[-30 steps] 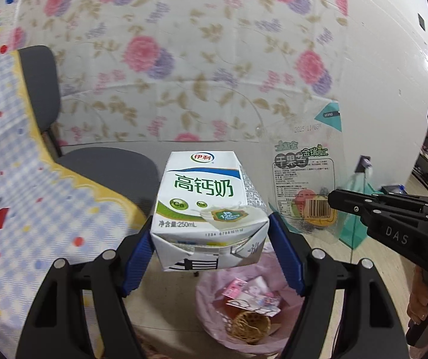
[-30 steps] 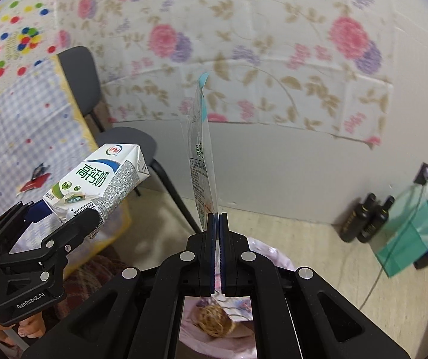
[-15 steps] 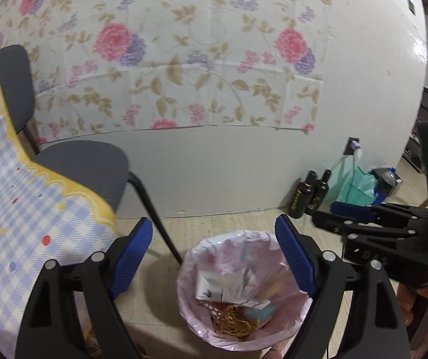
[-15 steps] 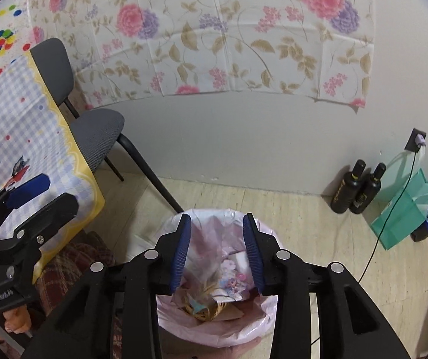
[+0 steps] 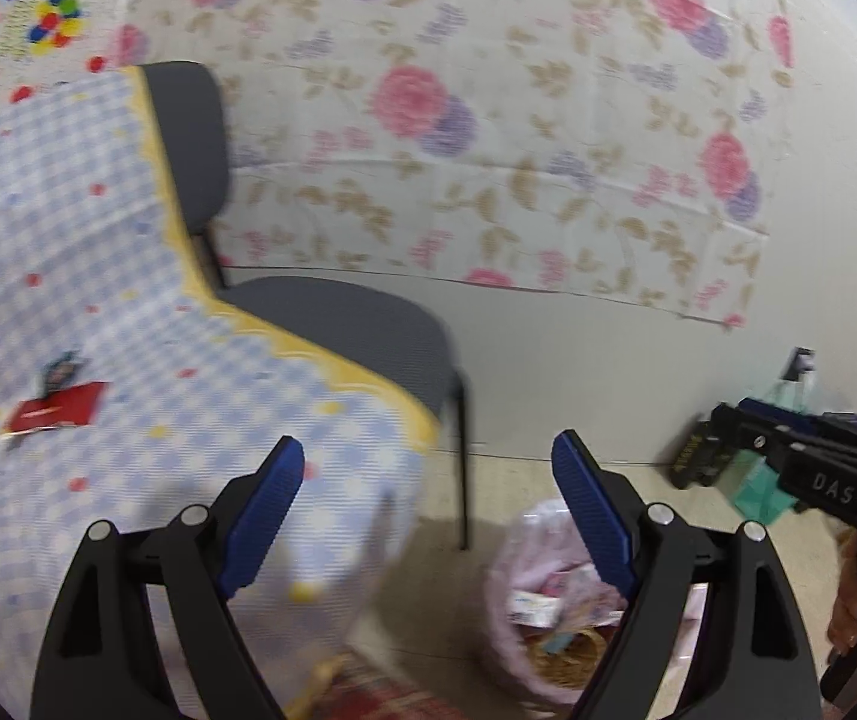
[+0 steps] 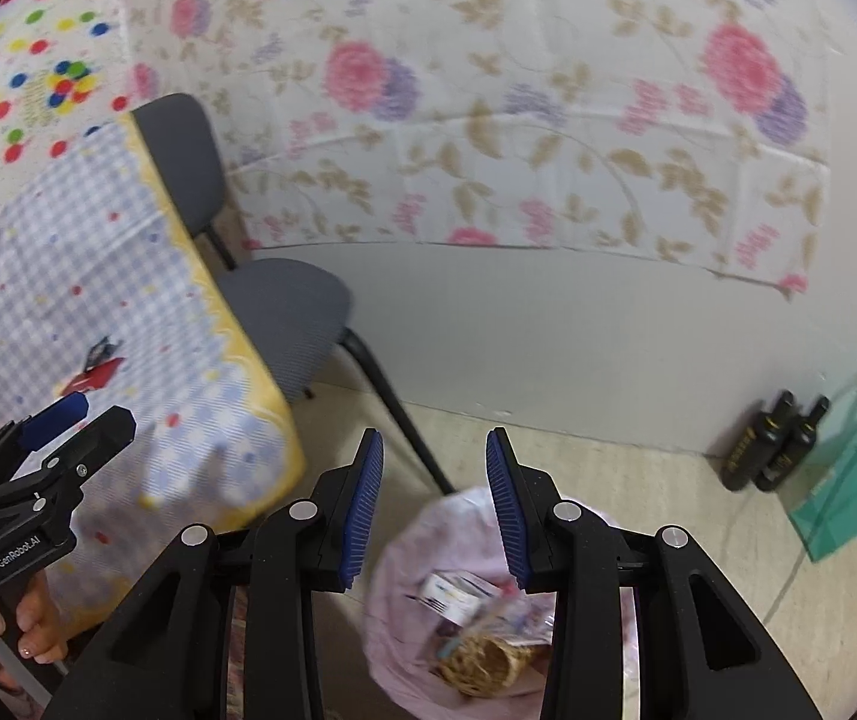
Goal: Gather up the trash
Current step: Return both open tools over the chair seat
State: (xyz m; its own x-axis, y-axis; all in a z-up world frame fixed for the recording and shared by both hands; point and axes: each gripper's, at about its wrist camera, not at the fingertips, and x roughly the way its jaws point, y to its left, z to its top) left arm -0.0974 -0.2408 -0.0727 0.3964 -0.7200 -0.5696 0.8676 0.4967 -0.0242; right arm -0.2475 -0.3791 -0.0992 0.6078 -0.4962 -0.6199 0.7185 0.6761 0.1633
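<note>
Both jaws wide and empty, trash bin (image 6: 410, 618) below right gripper (image 6: 434, 504), left gripper (image 5: 428, 516) beside table (image 5: 128, 312)

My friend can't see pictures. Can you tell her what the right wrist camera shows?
The right gripper is open and empty above a pink-lined trash bin holding wrappers. To the left, a red wrapper lies on a checked tablecloth near the left gripper, also open, beside a grey chair.

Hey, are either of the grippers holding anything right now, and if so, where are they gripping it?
Nothing is held. The left gripper and right gripper both stand open and empty above the floor.
</note>
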